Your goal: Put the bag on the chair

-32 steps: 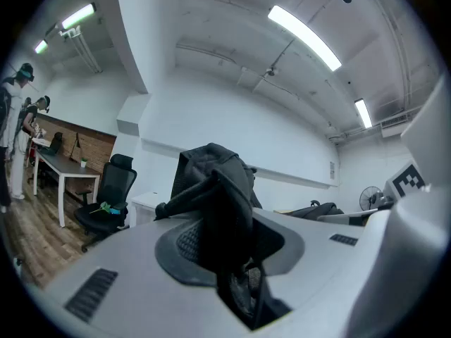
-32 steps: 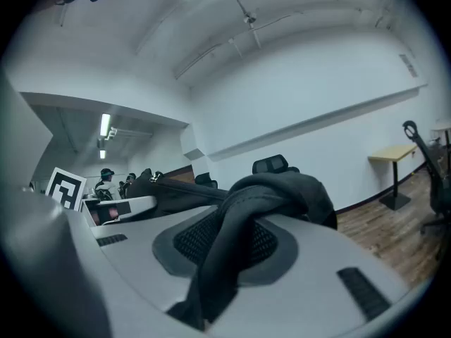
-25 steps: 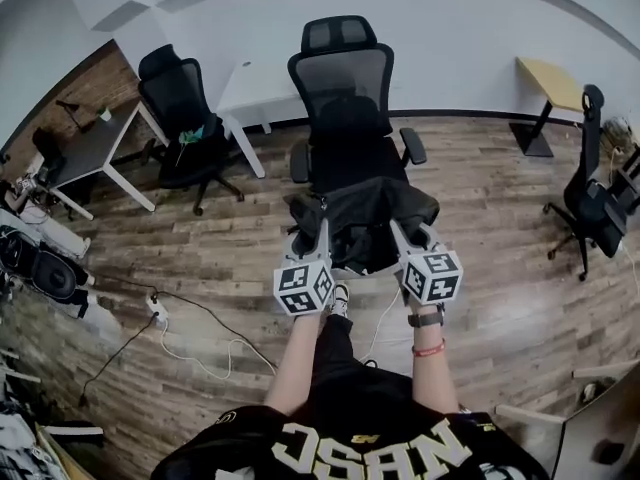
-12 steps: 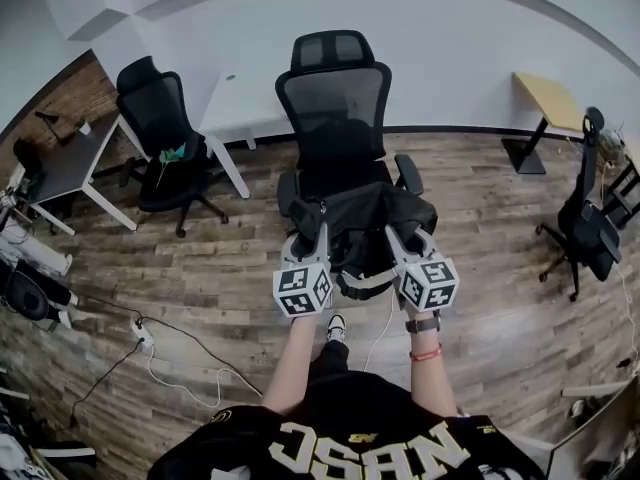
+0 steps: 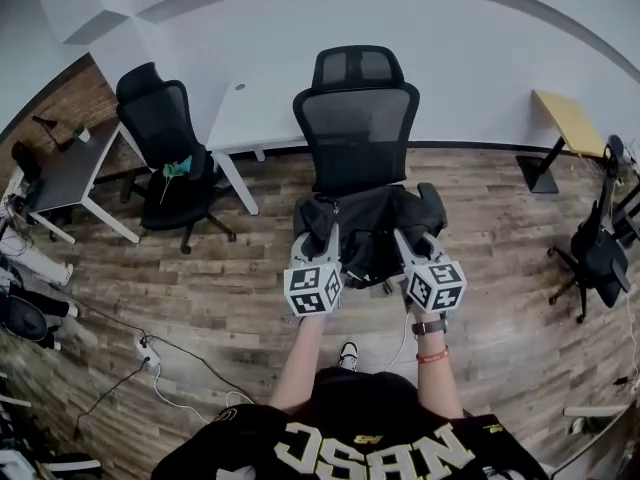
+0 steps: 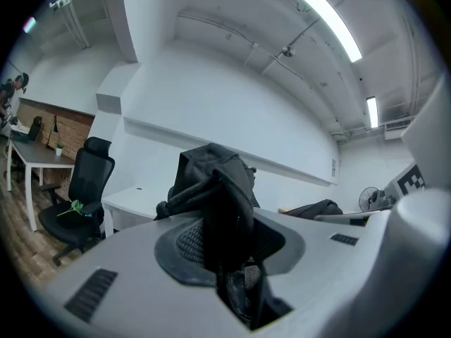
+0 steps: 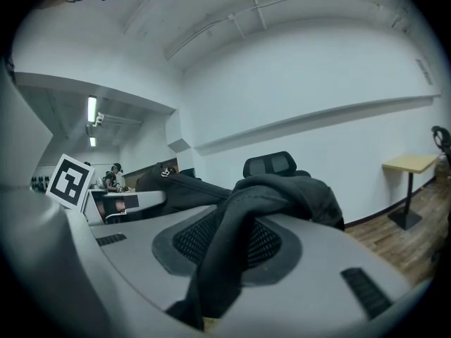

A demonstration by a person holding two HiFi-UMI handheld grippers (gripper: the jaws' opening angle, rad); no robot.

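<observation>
Near the black mesh chair (image 5: 355,118), the limp black fabric bag (image 5: 370,223) is pinched by its folds in the left gripper (image 5: 328,238) and right gripper (image 5: 403,240).

Black bag (image 5: 370,228); grey left gripper (image 5: 327,233) and right gripper (image 5: 402,238) with black-and-white patterned cubes (image 5: 313,290); beyond them a black mesh chair (image 5: 355,118); below, brown wood-plank floor (image 5: 230,268).

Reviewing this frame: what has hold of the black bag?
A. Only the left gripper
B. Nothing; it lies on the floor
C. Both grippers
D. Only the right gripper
C: the left gripper and the right gripper each have a fold of the bag pinched between their jaws, holding it up in front of the chair.
</observation>
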